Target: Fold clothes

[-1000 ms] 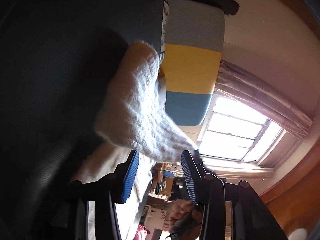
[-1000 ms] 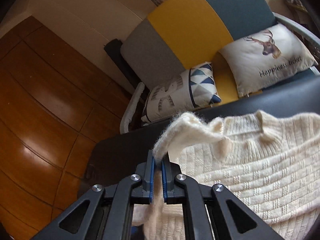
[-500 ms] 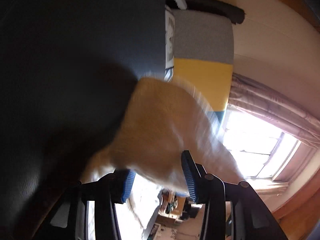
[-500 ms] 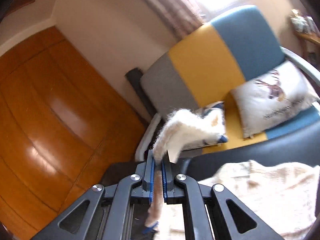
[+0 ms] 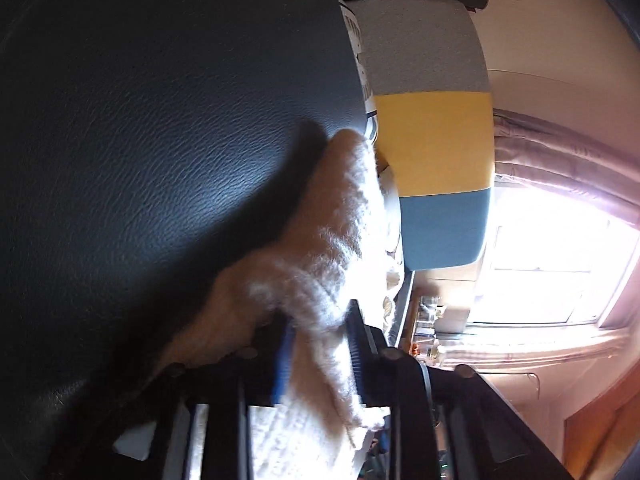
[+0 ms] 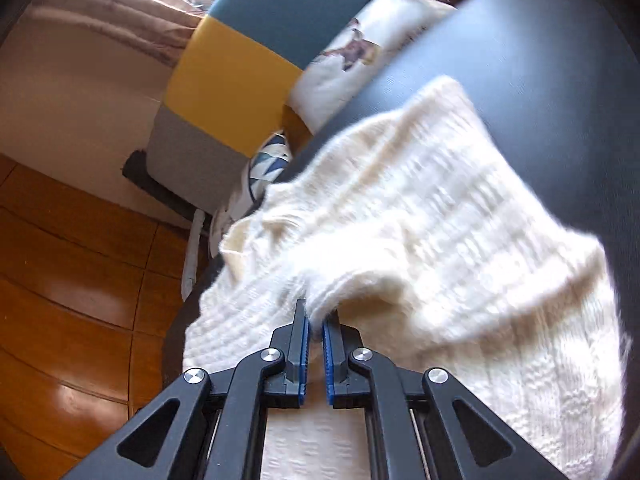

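Note:
A cream knitted sweater [image 6: 440,200] lies on a dark leather-like surface [image 6: 540,60]. My right gripper [image 6: 316,312] is shut on a thick fold of it, held low over the rest of the knit, which is bunched and doubled over ahead of the jaws. In the left wrist view a fuzzy part of the sweater [image 5: 340,208] rises from the same dark surface [image 5: 160,120] and fills the gap of my left gripper [image 5: 320,316]. Its jaws are closing, and both blue pads touch the knit.
A grey, yellow and blue striped sofa back [image 6: 232,80] stands behind the surface, with a deer-print pillow [image 6: 352,60] and a triangle-pattern pillow [image 6: 268,160] on it. Wooden panelling [image 6: 60,260] is at the left. A bright window [image 5: 552,272] and curtain [image 5: 560,152] show in the left wrist view.
The left jaws have narrowed from wide apart onto the knit. The right gripper has swung down, carrying its fold from up in the air onto the sweater's body.

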Demonstrator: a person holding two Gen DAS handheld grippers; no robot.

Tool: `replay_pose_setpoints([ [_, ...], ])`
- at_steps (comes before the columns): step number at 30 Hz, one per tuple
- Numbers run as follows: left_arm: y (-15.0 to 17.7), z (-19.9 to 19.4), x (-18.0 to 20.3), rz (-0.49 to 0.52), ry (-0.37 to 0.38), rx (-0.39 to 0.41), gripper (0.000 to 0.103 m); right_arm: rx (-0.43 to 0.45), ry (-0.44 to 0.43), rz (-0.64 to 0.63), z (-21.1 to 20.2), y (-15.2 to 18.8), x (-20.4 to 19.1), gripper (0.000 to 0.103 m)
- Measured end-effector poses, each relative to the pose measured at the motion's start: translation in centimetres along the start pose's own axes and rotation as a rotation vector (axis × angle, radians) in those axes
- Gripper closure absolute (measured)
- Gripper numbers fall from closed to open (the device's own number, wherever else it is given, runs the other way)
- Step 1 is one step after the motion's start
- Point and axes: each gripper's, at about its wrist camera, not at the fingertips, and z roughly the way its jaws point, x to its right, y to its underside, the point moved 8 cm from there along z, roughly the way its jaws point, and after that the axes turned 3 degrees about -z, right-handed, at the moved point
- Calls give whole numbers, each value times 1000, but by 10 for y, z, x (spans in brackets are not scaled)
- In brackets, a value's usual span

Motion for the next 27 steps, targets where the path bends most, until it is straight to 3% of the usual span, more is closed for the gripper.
replay_pose_setpoints([
  [1,0,2,1,9,-8,0,92,-7,3,3,4,2,5,98],
  [4,-4,-2,17,76,-9,27,94,-4,-1,-32,11,-7,0,98],
  [7,-6,-9,30,167,-27,62,94,95,-27,-277,-17,-16,-57,98],
  [10,-9,-3,25,183,-76,46,94,39,77,-417,-9,-4,-74,98],
  [12,-3,-5,8,168,-96,27,94,-12,149,-330,11,-1,-40,98],
  [16,5,-12,-2,203,-126,19,94,-35,131,-206,18,3,-3,95],
  [19,9,-8,2,254,-160,18,94,-58,-14,1,17,1,10,86],
  [21,9,-7,4,252,-161,14,94,5,-85,125,12,-8,22,85],
  [24,12,-12,-1,245,-158,10,94,56,-64,145,13,-19,32,85],
  [26,16,-16,-2,264,-166,15,94,50,33,16,16,-26,19,94],
  [27,17,-19,1,289,-172,27,94,59,75,-100,14,-31,1,94],
])
